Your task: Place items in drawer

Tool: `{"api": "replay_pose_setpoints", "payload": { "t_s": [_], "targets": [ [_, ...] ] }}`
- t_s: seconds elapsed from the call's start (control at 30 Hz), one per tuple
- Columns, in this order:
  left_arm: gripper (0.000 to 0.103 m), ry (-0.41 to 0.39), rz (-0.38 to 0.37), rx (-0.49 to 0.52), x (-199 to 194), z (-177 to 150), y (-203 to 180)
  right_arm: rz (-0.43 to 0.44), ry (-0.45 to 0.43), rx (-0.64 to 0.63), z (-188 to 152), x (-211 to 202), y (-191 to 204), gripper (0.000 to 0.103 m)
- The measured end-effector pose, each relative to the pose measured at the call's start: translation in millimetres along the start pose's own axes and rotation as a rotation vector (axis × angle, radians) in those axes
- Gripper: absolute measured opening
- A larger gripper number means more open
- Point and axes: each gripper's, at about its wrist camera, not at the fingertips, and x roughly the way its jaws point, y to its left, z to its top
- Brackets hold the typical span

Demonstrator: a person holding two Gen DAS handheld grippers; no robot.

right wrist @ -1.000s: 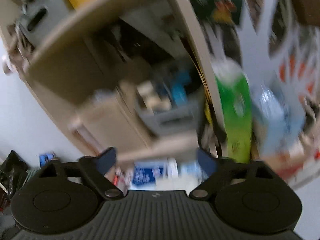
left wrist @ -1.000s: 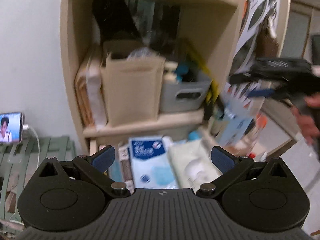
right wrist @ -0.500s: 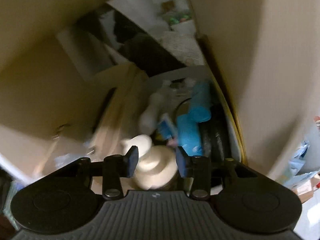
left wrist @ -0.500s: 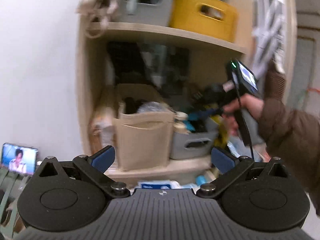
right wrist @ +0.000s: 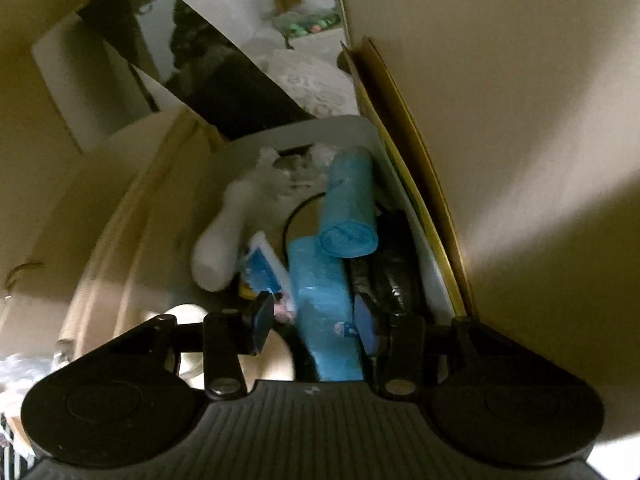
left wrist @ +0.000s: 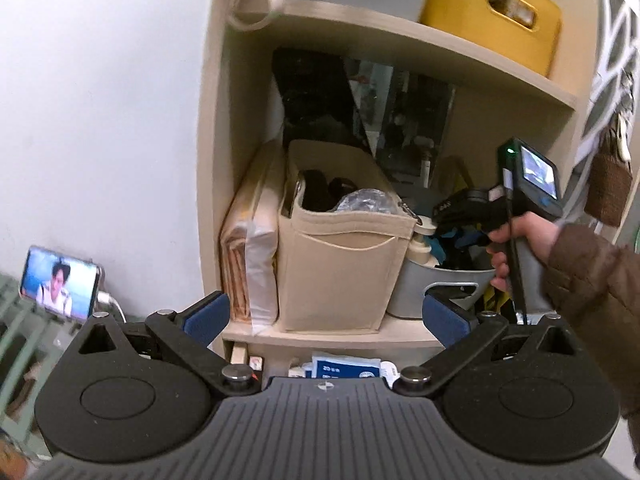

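Shelf unit [left wrist: 400,46], left to right in the left wrist view: phone [left wrist: 60,280] at 9 o'clock, propped against the wall; flat wrapped packet [left wrist: 250,248] standing on edge; beige felt organiser [left wrist: 340,272]; grey tub [left wrist: 436,292] at 3 o'clock of the organiser, touching it; yellow bin [left wrist: 492,16] on the shelf above. Left hand-held gripper [left wrist: 324,314]: jaws wide apart, nothing between them, standing back from the shelf. Drawer [left wrist: 344,364]: pulled out under the shelf board, at 6 o'clock of the organiser, a blue-printed pack showing in it. Right hand-held gripper [right wrist: 316,320]: reached down into the grey tub [right wrist: 344,128]; jaws about half apart and opening slightly; the lower blue roll [right wrist: 320,292] lies between the fingers, and whether the pads press on it cannot be told. Lower blue roll: long axis running from 6 to 12 o'clock, in line with the fingers, its near end under the gripper body; a second blue roll [right wrist: 350,208] rests on its far end at 12 o'clock; white bottle [right wrist: 224,240] at 10 o'clock; black bundle [right wrist: 394,268] at 2 o'clock. Judgement: the right hand is the nearer by far; a grip across the roll's short width suits, then a lift clear of the tub wall and a carry down to the drawer.
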Motion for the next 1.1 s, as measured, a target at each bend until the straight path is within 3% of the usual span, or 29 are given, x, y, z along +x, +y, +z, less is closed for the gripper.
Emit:
{"api": "replay_pose_setpoints", "payload": {
  "t_s": [0.13, 0.43, 0.57, 0.83, 1.1],
  "targets": [
    [0.103, -0.012, -0.003, 0.048, -1.8, -1.5, -6.1, -0.02, 0.025, 0.013, 7.6, 6.9, 4.3, 0.051],
    [0.103, -0.007, -0.036, 0.025, -0.2, -1.7, 1.9, 0.032, 0.083, 0.154, 6.8, 13.9, -0.1, 0.051],
    [0.103, -0.006, -0.041, 0.022, -0.2, -2.9, 5.4, -0.031, 0.074, 0.204, 3.7, 21.9, -0.3, 0.055],
    [0.103, 0.005, -0.048, -0.006, 2.4, -3.0, 15.6, -0.066, 0.093, 0.197, 0.7, 36.5, 0.8, 0.053],
    [0.103, 0.011, -0.065, -0.005, 2.3, -2.9, 17.3, -0.081, 0.004, 0.183, -8.5, 14.0, 3.5, 0.048]
  ]
}}
